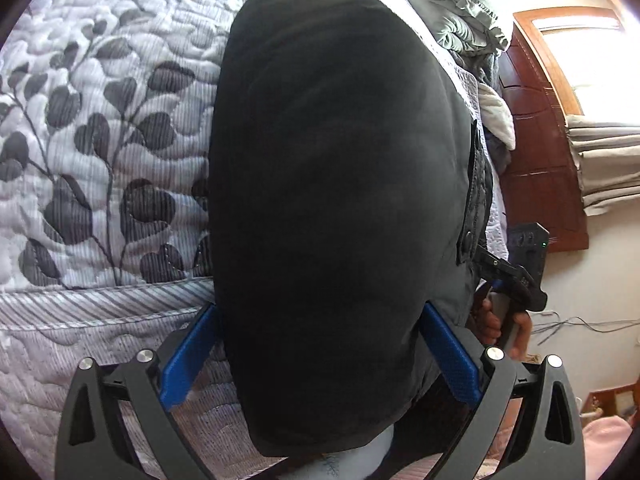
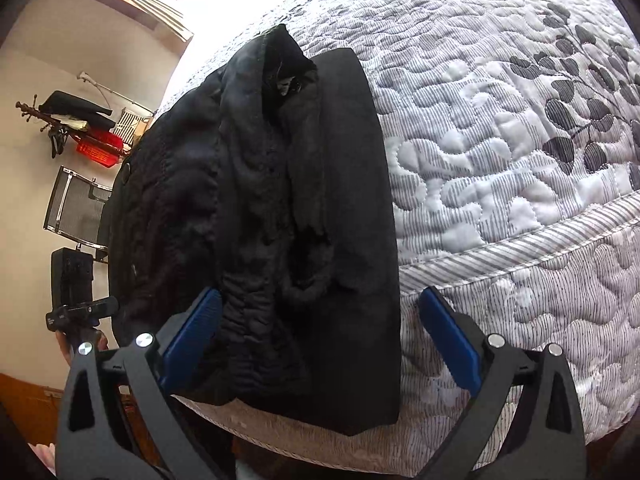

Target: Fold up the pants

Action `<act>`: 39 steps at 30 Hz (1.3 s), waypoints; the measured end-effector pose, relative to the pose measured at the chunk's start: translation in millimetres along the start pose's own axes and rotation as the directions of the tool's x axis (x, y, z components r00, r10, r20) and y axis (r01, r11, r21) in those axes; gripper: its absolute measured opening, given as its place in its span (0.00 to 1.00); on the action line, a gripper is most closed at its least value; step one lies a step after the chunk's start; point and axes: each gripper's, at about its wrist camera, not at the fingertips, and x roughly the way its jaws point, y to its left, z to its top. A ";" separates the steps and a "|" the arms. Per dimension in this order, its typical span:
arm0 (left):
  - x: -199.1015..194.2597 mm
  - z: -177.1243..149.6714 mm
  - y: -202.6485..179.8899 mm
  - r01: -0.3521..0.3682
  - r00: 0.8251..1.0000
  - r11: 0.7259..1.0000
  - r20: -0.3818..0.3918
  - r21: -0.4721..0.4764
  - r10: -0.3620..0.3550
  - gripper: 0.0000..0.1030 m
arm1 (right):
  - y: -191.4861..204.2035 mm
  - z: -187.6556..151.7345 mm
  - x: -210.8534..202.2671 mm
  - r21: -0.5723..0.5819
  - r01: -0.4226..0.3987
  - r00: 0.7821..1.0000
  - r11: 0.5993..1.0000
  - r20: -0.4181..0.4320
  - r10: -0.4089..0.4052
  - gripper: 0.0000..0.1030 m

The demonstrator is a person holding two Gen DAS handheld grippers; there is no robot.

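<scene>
Black pants (image 1: 332,184) lie on a quilted bed and hang over its near edge. In the left wrist view my left gripper (image 1: 320,312) is open, its blue pads (image 1: 188,360) on either side of the pants' hanging end, not pinching it. In the right wrist view the pants (image 2: 280,220) show a crumpled waistband and a flat leg. My right gripper (image 2: 320,296) is open, with the left pad (image 2: 192,332) at the waistband and the right pad (image 2: 452,336) over the bedspread. The right gripper also shows in the left wrist view (image 1: 512,276) at the right.
The bedspread (image 1: 100,140) is grey-white with a dark leaf print, its piped edge (image 2: 520,244) running across. Pillows and bundled cloth (image 1: 460,8) lie at the bed's far end. A wooden door (image 1: 540,160), a mesh chair (image 2: 76,208) and a cluttered shelf (image 2: 80,120) stand beyond.
</scene>
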 end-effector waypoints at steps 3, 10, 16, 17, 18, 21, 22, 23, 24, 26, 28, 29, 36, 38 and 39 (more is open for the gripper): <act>0.3 3.6 8.4 0.076 0.997 0.997 -0.023 0.000 -0.076 0.96 | -1.9 2.5 2.3 -0.002 -0.026 1.000 1.000 -0.009 0.026 0.96; 3.3 8.0 15.3 0.216 0.974 0.976 -0.070 -0.029 -0.218 0.96 | -12.8 8.6 4.1 -0.011 -0.090 0.995 0.996 -0.042 0.089 0.97; 17.6 3.1 -6.7 0.083 0.995 0.996 -0.053 -0.044 -0.085 0.97 | -21.3 13.9 4.6 -0.014 -0.117 0.992 0.993 -0.058 0.116 0.98; 16.8 1.8 -9.6 0.069 0.996 0.997 -0.047 -0.041 -0.071 0.97 | -23.5 14.2 3.8 -0.012 -0.124 0.991 0.992 -0.058 0.123 0.98; 15.4 1.3 -10.3 0.072 0.996 0.997 -0.043 -0.040 -0.073 0.97 | -24.7 13.6 3.0 -0.009 -0.132 0.990 0.991 -0.057 0.131 0.98; 9.1 0.6 -1.2 0.133 0.990 0.987 -0.026 -0.089 -0.135 0.96 | -31.0 13.3 -1.2 -0.008 -0.153 0.987 0.988 -0.050 0.153 0.96; 7.0 0.6 1.8 0.148 0.988 0.982 -0.014 -0.116 -0.151 0.96 | -32.2 12.6 -1.5 -0.007 -0.152 0.987 0.988 -0.047 0.152 0.96; 6.7 1.3 3.2 0.154 0.988 0.979 -0.007 -0.137 -0.156 0.96 | -32.3 12.2 -2.1 -0.010 -0.148 0.988 0.989 -0.040 0.147 0.92; 6.6 1.2 4.1 0.148 0.989 0.977 -0.005 -0.153 -0.151 0.96 | -31.5 11.5 -3.6 -0.016 -0.157 0.987 0.987 -0.034 0.156 0.86; 4.8 0.9 0.8 0.123 0.992 0.980 -0.001 -0.158 -0.125 0.96 | -30.2 8.9 -9.4 -0.025 -0.167 0.986 0.986 -0.018 0.167 0.66; 1.0 0.3 -3.5 0.086 0.996 0.985 0.002 -0.148 -0.087 0.93 | -23.7 8.9 -16.2 -0.058 -0.134 0.991 0.989 -0.004 0.134 0.56; 0.4 2.1 -7.1 0.065 0.998 0.987 0.005 -0.146 -0.065 0.88 | -21.8 12.3 -18.2 -0.065 -0.119 0.993 0.991 0.009 0.120 0.51; -24.8 3.1 -11.8 0.095 0.994 0.983 0.072 -0.158 -0.084 0.50 | 7.7 18.5 -47.8 -0.153 -0.020 0.996 0.988 0.079 0.032 0.40; -28.9 0.3 -17.0 0.094 0.992 0.986 0.097 -0.136 -0.081 0.41 | 14.8 18.5 -54.6 -0.175 -0.002 0.995 0.985 0.095 0.019 0.39; -31.6 0.0 -20.5 0.094 0.991 0.988 0.108 -0.124 -0.080 0.39 | 18.4 18.0 -57.1 -0.182 0.004 0.995 0.983 0.104 0.015 0.39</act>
